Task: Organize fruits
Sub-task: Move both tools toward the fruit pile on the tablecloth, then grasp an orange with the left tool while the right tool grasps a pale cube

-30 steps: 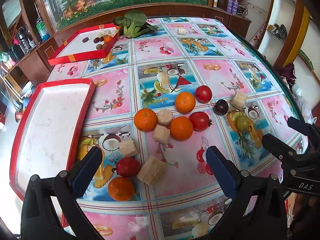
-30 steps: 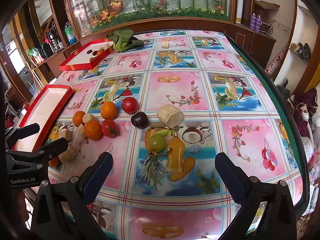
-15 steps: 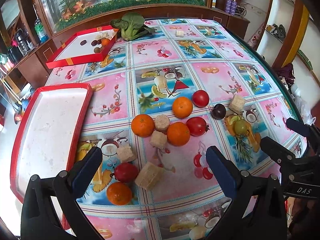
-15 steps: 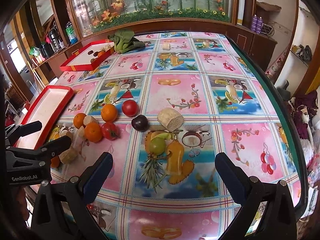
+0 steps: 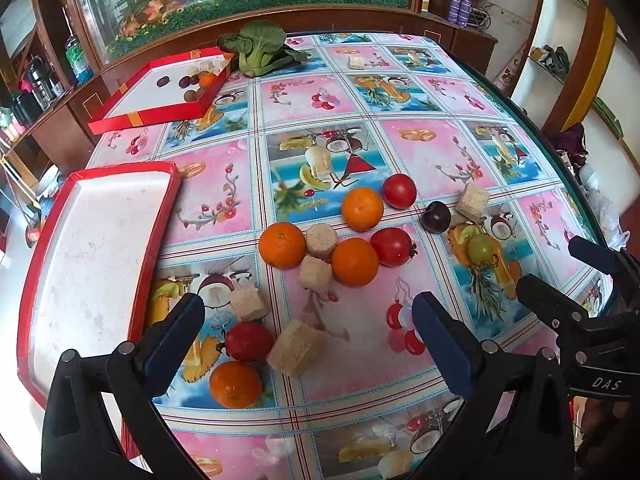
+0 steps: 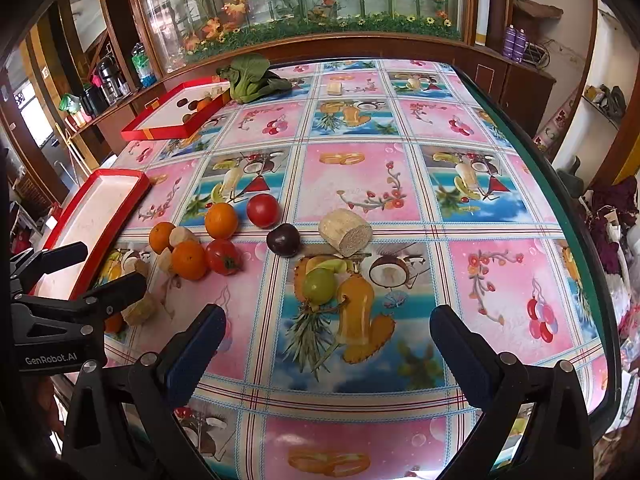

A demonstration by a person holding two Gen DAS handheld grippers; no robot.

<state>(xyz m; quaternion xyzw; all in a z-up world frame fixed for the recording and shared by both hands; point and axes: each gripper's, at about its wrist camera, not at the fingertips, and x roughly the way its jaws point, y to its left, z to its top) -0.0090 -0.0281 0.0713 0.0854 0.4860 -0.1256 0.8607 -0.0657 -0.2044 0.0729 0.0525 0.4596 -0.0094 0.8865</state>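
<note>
Fruit cluster (image 5: pixel 320 256) unmoved; left gripper (image 5: pixel 308 332) higher, both grippers still open.

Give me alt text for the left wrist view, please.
The open left gripper hovers over a fruit-print tablecloth, above a scatter of oranges, red tomatoes and beige blocks. An empty red tray lies to the left, and the right gripper reaches in at the right edge.

Leafy green vegetable (image 5: pixel 259 49) on the patterned tablecloth (image 5: pixel 432 156), purple cans (image 6: pixel 514 42) on the sideboard beyond.
</note>
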